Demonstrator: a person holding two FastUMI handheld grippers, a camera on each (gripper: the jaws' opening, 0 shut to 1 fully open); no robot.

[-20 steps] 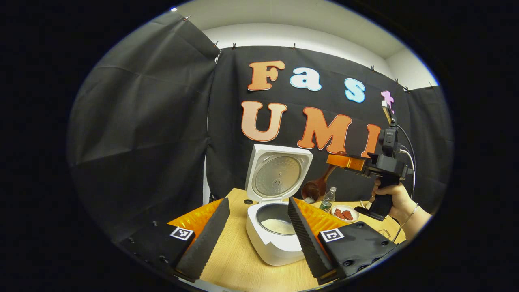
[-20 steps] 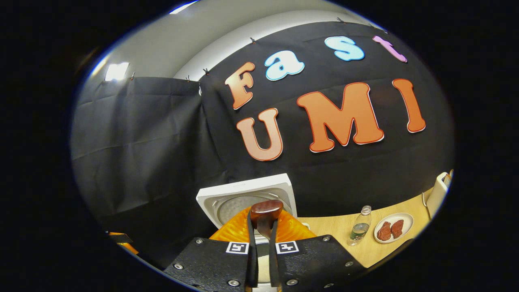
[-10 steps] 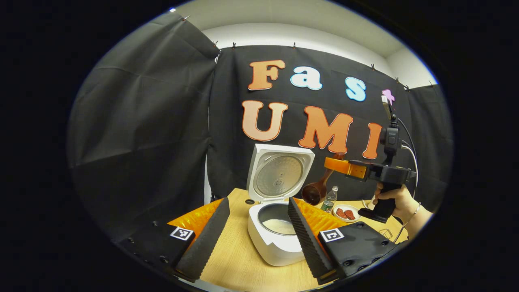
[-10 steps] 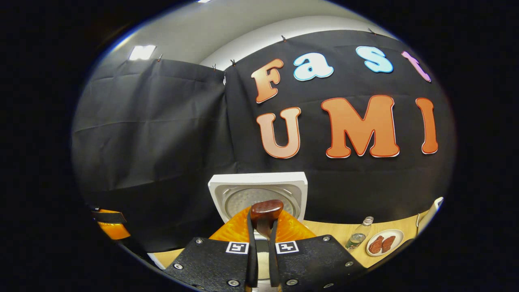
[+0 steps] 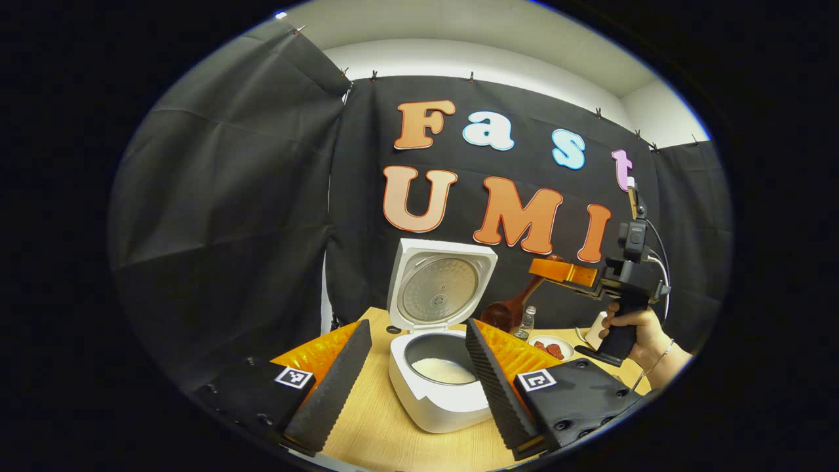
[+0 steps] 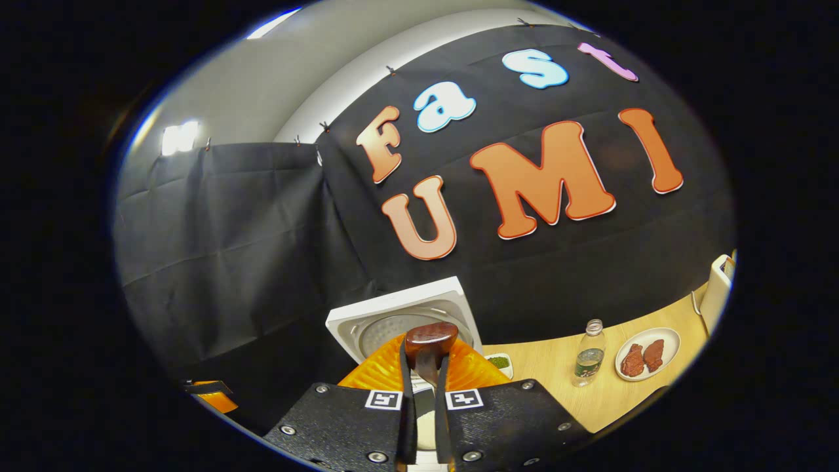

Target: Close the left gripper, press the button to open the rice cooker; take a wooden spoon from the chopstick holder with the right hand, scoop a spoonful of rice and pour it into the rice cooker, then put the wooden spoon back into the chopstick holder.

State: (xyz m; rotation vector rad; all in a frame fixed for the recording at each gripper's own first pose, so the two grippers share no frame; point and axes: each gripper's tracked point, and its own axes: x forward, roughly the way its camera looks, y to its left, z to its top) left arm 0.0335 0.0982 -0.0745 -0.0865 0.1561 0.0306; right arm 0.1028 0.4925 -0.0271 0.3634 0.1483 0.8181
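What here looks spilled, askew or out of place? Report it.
Nothing stands out. The rice cooker sits upright on the table with its lid open and rice inside the pot. The right gripper holds the wooden spoon beside the lid. No spilled grains show. The bottle stands upright beside the plate.

The left gripper (image 5: 413, 380) sits low with its jaws spread wide apart; the right gripper (image 6: 420, 406) has its jaws nearly together. A hand (image 5: 634, 331) grips the right gripper's handle, holding it raised and roughly level.
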